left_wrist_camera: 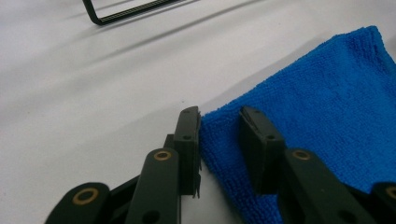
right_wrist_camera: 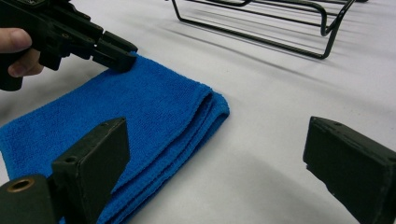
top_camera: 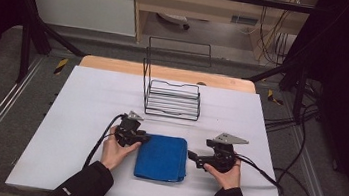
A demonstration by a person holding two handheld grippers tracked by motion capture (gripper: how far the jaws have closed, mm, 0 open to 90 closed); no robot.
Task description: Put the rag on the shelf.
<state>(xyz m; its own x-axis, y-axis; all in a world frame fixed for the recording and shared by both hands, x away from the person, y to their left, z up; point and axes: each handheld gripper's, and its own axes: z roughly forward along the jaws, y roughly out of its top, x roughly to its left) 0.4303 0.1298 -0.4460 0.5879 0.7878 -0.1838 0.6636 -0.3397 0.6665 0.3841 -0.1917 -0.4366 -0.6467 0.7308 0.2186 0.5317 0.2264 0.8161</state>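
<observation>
Jaws of the left gripper (left_wrist_camera: pixel 219 140) stand narrowly parted astride the corner of the folded blue terry cloth (left_wrist_camera: pixel 327 107): in the left gripper view the left pad sits just off the cloth's edge, the right pad over its nap, and no pinch on the fabric can be made out. Jaws of the right gripper (right_wrist_camera: pixel 215 158) are spread wide, with bare white table (right_wrist_camera: pixel 261 140) between them and the cloth's layered fold beside the left jaw. High view: the cloth (top_camera: pixel 161 158) lies flat on the table (top_camera: pixel 84 117) near its front edge, midway between the side edges, the left gripper (top_camera: pixel 143 138) at its far left corner and the right gripper (top_camera: pixel 191 156) just off its right edge, apart from it. Right gripper view alone reveals the stacked layers along the fold and the left gripper (right_wrist_camera: pixel 119 53) resting on the cloth's corner. Black wire rack (top_camera: pixel 171 97) stands toward the table's far edge, well apart from the cloth.
</observation>
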